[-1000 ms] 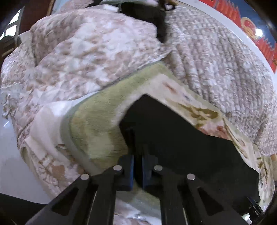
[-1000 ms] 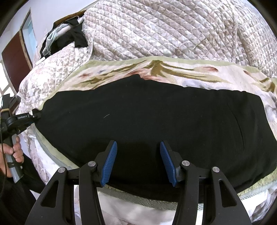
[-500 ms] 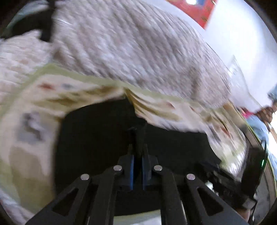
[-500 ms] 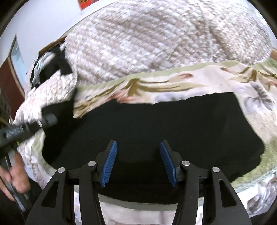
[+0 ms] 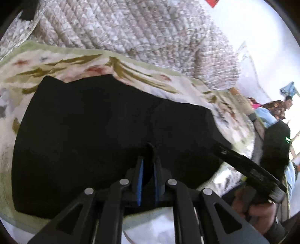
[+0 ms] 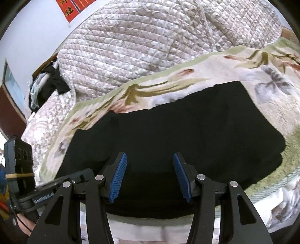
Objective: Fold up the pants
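Two grippers are over the work. The left gripper (image 5: 148, 165) is pinched nearly closed on a ridge of black cloth from the pants (image 5: 105, 131); the right gripper (image 6: 150, 174) hangs above them with jaws spread wide, holding nothing. The pants lie dark and broad on the floral blanket (image 6: 187, 82), close to its near edge. Judged from their short, wide outline with a layer step across the top, at least one fold is in place — further folds and a final smoothing appear outstanding. Surface: a bed, the blanket laid over it, with a quilted comforter (image 6: 150, 37) heaped along the far side. Room: pale wall, red poster (image 6: 70, 9) at upper left, other clothing (image 6: 46, 86) piled at the bed's far left corner.
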Action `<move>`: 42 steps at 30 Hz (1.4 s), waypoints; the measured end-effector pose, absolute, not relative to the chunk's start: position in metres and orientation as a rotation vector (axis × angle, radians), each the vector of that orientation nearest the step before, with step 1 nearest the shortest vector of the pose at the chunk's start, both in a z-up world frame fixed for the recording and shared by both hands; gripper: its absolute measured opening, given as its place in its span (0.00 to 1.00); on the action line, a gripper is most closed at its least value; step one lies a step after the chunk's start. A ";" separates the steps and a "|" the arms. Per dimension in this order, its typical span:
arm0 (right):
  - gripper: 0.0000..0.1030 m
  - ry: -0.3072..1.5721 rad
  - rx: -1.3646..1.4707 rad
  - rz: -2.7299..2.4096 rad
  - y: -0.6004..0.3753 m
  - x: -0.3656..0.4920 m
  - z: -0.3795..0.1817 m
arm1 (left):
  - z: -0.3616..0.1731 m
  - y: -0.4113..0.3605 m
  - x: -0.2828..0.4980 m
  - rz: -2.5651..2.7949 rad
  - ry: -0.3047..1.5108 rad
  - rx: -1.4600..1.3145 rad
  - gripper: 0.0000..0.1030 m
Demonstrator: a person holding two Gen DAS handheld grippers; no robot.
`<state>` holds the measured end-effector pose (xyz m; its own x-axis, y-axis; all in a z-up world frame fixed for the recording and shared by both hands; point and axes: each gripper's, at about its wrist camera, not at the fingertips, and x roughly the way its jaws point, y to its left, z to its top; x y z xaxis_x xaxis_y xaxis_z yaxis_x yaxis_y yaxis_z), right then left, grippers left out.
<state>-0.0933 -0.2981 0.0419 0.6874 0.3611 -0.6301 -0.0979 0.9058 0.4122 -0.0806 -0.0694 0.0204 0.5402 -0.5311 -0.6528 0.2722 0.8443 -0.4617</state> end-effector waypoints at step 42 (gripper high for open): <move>0.08 0.960 0.396 0.511 -0.224 -0.009 0.022 | 0.036 0.036 -0.031 -0.139 0.782 -0.265 0.31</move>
